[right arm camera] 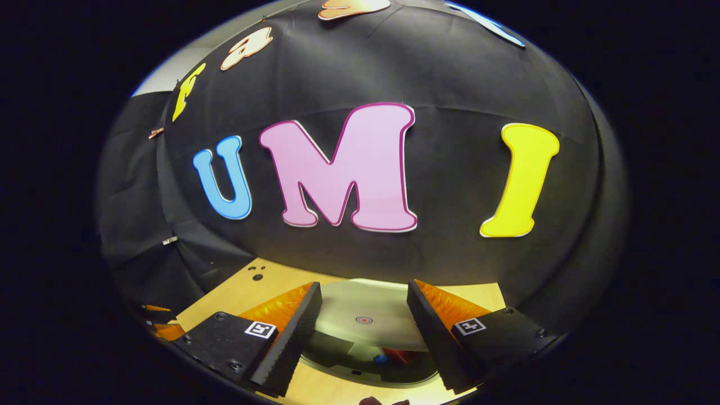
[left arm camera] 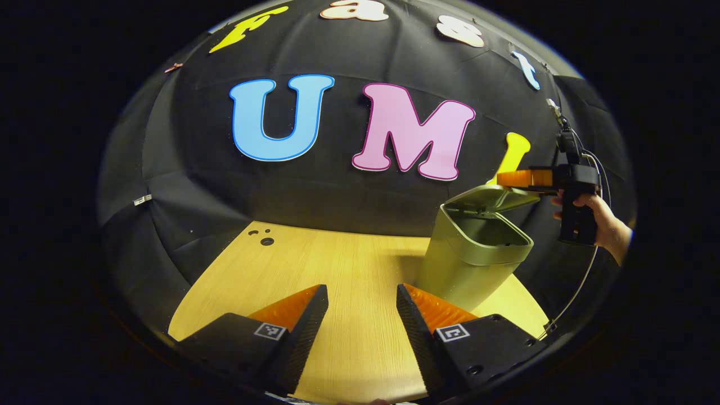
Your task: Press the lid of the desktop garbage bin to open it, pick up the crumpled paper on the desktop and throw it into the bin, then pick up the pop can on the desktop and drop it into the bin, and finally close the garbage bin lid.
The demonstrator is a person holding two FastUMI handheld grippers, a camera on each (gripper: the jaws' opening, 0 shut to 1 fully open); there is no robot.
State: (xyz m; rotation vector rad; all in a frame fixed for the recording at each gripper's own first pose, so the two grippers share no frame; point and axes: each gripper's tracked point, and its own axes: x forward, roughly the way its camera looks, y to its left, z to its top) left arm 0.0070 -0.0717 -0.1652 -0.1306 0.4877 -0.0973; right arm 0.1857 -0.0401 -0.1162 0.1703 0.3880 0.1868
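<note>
While the left tool [left arm camera: 361, 304] idles wide open and empty over the worktop [left arm camera: 337, 264], the bin [left arm camera: 469, 256] stands at its 2 o'clock, lid [left arm camera: 489, 197] tipped up. Right tool [left arm camera: 514, 179] hovers at the lid's far edge, open in the right gripper view, holding nothing. Something red and blue lies inside, unclear. Lid looks like light, stiff plastic; push it down flat on top. No readable writing on the bin.
</note>
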